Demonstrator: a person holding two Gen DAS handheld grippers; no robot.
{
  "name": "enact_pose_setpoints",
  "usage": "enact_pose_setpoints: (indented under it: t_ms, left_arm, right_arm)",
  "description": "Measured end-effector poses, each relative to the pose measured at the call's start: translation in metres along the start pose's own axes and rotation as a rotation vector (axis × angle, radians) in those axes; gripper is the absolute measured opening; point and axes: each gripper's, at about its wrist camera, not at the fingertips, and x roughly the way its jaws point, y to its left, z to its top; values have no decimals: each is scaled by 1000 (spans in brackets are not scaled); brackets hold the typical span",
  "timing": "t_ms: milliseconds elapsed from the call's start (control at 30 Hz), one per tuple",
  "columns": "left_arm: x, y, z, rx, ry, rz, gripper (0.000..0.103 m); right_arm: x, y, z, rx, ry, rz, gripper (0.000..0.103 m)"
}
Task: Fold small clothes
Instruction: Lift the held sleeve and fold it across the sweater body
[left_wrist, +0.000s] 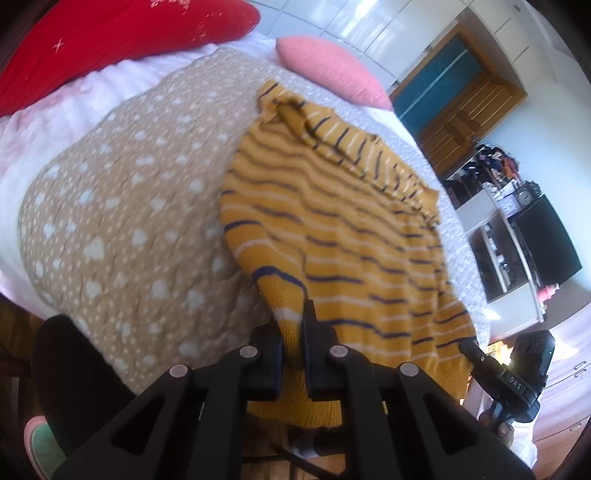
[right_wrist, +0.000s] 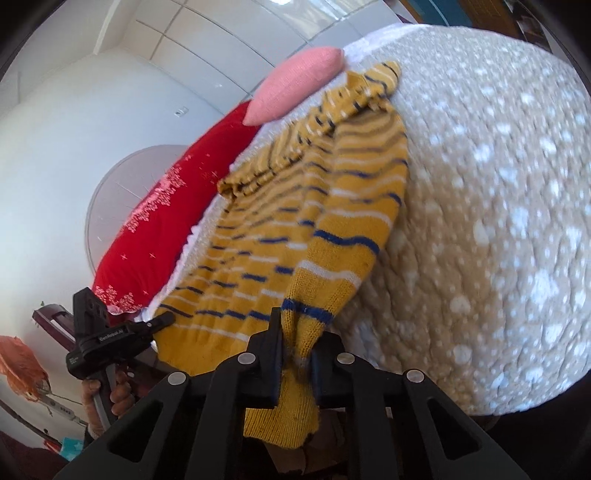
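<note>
A mustard-yellow knit sweater (left_wrist: 332, 229) with navy and white stripes lies spread on a beige spotted blanket (left_wrist: 122, 206). My left gripper (left_wrist: 291, 332) is shut on the sweater's near hem, with fabric pinched between its fingers. My right gripper (right_wrist: 295, 339) is shut on the sweater (right_wrist: 303, 229) at another part of the near edge, with knit hanging down below the jaws. Each gripper shows in the other's view: the right one (left_wrist: 469, 347) at the sweater's right corner, the left one (right_wrist: 162, 319) at its left corner.
A pink pillow (left_wrist: 332, 70) and a red pillow (left_wrist: 110, 40) lie at the head of the bed. The blanket (right_wrist: 498, 221) covers the bed to the right in the right wrist view. Cabinets and a cluttered shelf (left_wrist: 498, 184) stand beyond the bed.
</note>
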Motion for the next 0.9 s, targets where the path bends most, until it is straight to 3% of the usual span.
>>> enact_pose_setpoints:
  t_ms: [267,533,667,833,900]
  left_arm:
    - [4,-17,43,-1,-32,-50,8]
    - [38,-22,138,-74,-64,-62,8]
    - [81,-30,200,-88,-56,-26,8]
    - [151,-26,262,-146,11,23,10]
    - [171,-11,278,-216,36,-1,23]
  right_arm:
    - [6,26,53,-47,-44,54,13]
    - [35,35,144,-49,-102,72,13]
    - [71,15,201,39,-103,78,13]
    - [125,-32,263,181,-99,9,16]
    - [143,-55,280,255,-97,-13,23]
